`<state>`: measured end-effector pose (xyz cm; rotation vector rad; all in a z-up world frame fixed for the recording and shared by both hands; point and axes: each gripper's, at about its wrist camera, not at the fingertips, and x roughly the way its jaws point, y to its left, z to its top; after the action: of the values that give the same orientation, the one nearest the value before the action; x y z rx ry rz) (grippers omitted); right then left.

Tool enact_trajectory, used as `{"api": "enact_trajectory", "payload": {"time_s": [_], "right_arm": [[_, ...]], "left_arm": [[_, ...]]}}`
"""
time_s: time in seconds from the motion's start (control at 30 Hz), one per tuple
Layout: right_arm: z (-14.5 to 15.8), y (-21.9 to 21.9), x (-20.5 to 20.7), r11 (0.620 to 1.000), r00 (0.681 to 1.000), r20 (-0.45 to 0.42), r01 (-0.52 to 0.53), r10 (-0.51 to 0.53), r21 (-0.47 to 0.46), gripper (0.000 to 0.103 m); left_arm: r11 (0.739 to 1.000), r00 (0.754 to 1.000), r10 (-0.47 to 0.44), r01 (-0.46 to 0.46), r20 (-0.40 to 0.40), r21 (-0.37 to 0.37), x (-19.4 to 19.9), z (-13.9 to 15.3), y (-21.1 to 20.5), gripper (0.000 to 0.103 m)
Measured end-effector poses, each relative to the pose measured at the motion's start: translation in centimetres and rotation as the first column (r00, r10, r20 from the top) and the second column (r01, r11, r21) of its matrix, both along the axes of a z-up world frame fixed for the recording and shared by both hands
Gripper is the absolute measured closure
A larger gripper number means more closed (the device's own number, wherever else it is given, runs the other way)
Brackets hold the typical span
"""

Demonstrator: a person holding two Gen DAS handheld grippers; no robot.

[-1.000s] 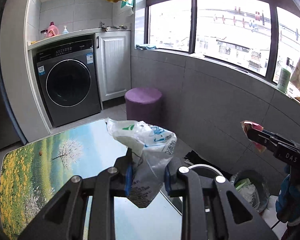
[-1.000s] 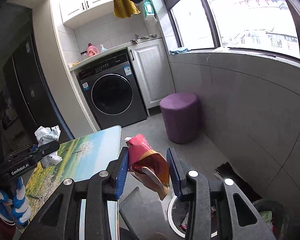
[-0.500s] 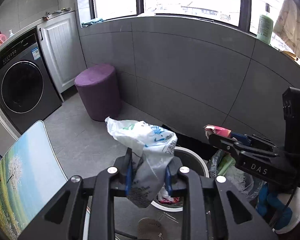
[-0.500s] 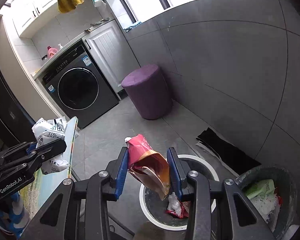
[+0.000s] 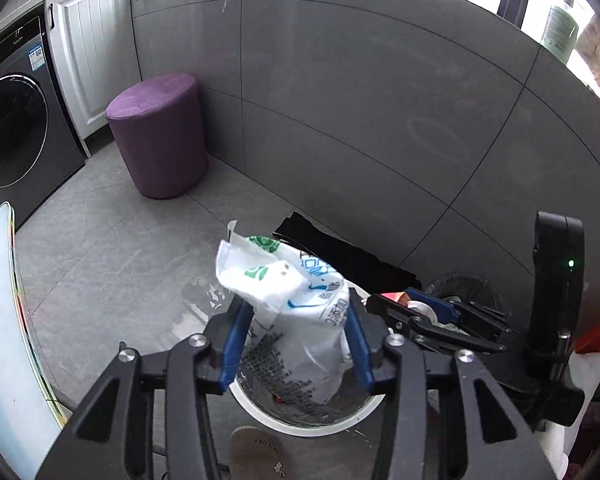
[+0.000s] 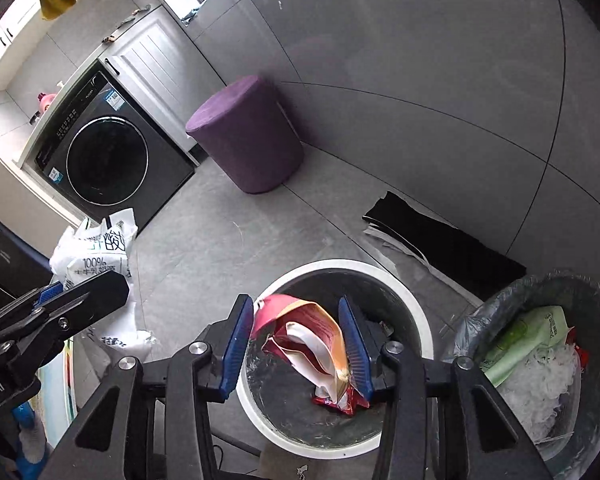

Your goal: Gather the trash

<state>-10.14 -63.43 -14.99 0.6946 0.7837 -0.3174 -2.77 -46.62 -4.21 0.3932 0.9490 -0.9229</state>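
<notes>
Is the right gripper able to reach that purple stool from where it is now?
Probably not without moving: the right gripper hangs over the white-rimmed bin with a red wrapper between its jaws; the purple stool stands beyond, across bare floor.

Both grippers [image 5: 296, 336] [image 6: 296, 344] swung from table to over white-rimmed bin [image 6: 414, 312], jaws just opening around wrappers

The white plastic wrapper [image 6: 96, 256] is showing "100%" above smaller unreadable print. Left of it, the left tool [image 6: 60, 304] is bearing the partly cut "obot.AI". Labels on the washing machine [image 6: 100, 160] are staying too small to read.
</notes>
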Motion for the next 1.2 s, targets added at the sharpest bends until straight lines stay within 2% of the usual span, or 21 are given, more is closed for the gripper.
{"api": "enact_trajectory", "payload": {"time_s": [0.07,0.33,0.53,0.67,0.73,0.83,0.93,0.97,1.07,1.2], "right_arm": [[-0.5,-0.3,-0.1,1.000,1.000,-0.013,0.010,-0.010,0.000,0.057],[-0.3,0.0,-0.8,0.999,0.999,-0.030,0.035,-0.035,-0.025,0.053],[2.2,1.4,-1.6,0.995,0.999,-0.010,0.032,-0.033,-0.092,0.049],[4.8,3.4,-1.9,0.990,1.000,0.021,0.013,-0.010,-0.143,0.043],[6.2,4.9,-1.9,0.985,0.999,0.035,-0.006,0.013,-0.170,0.040],[8.2,7.7,-1.7,0.977,0.996,0.062,-0.052,0.066,-0.208,0.032],[10.0,11.0,-1.2,0.963,0.988,0.084,-0.109,0.133,-0.247,0.026],[10.6,12.1,-0.9,0.958,0.983,0.094,-0.129,0.157,-0.256,0.020],[12.3,15.7,-0.1,0.936,0.967,0.117,-0.184,0.228,-0.300,0.011],[14.3,20.5,1.0,0.900,0.938,0.135,-0.254,0.318,-0.355,0.001]], "left_arm": [[1.000,1.000,0.001,-0.001,-0.004,0.002,0.0,-0.2,-0.2,0.052],[1.000,0.999,0.023,-0.023,0.026,-0.013,0.0,1.0,0.8,0.051],[0.996,0.988,0.086,-0.085,0.127,-0.018,-0.3,3.6,4.3,0.051],[0.988,0.963,0.156,-0.156,0.221,-0.021,-0.7,5.4,8.3,0.051],[0.979,0.942,0.203,-0.203,0.267,-0.028,-0.8,6.5,10.9,0.051],[0.961,0.907,0.274,-0.272,0.319,-0.051,-1.0,8.2,15.1,0.041],[0.935,0.863,0.350,-0.343,0.364,-0.086,-1.1,10.0,19.6,0.035],[0.925,0.847,0.377,-0.368,0.374,-0.098,-1.2,10.5,21.1,0.031],[0.891,0.803,0.451,-0.433,0.390,-0.140,-1.4,12.1,25.7,0.027],[0.829,0.723,0.552,-0.531,0.415,-0.177,-1.7,13.4,31.6,0.025]]}}
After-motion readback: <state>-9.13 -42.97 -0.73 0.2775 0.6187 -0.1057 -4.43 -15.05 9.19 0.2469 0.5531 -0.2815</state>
